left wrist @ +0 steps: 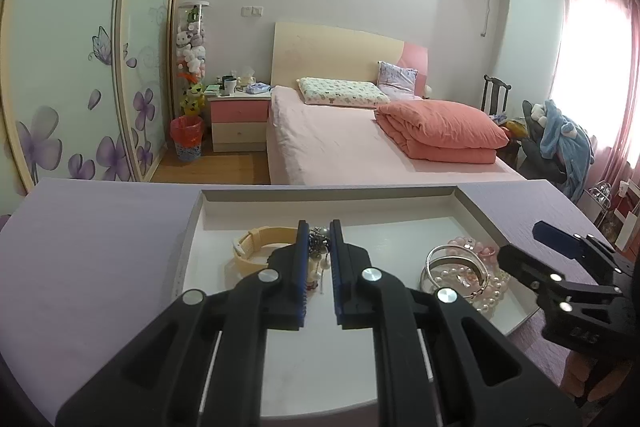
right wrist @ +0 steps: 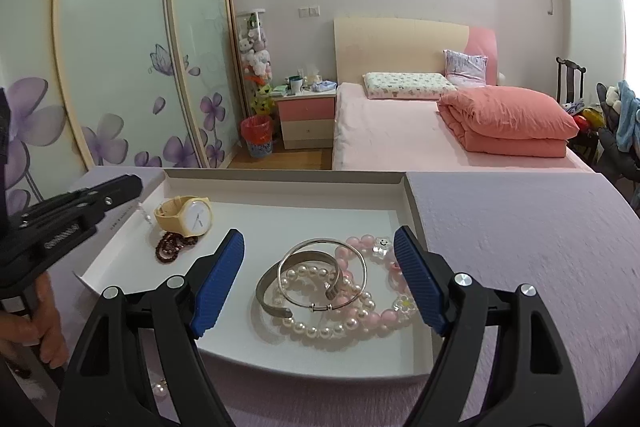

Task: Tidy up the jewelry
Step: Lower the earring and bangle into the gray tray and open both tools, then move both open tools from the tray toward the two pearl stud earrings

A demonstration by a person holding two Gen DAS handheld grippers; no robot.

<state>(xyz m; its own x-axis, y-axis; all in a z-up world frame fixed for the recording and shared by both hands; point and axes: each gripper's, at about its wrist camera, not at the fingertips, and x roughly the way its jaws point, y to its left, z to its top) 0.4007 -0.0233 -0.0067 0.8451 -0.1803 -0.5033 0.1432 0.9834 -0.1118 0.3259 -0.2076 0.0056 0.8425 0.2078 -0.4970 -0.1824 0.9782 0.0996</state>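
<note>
A shallow white tray (left wrist: 404,213) (right wrist: 280,195) lies on a lilac table. My left gripper (left wrist: 319,231) is shut on a dangling beaded piece of jewelry (left wrist: 318,247), held over the tray's left part beside a yellow watch (left wrist: 250,247) (right wrist: 188,217). A dark brown bead bracelet (right wrist: 172,247) lies by the watch. My right gripper (right wrist: 320,247) is open wide over a pile of silver bangles (right wrist: 320,267) (left wrist: 454,263), a pearl bracelet (right wrist: 316,327) and a pink bead bracelet (right wrist: 384,311) in the tray's right part.
The lilac table (right wrist: 520,235) extends right of the tray. Behind the table are a pink bed (left wrist: 360,147), a nightstand (left wrist: 239,119) and wardrobe doors with a flower pattern (right wrist: 120,67). A loose pearl piece (right wrist: 160,389) lies at the table's near edge.
</note>
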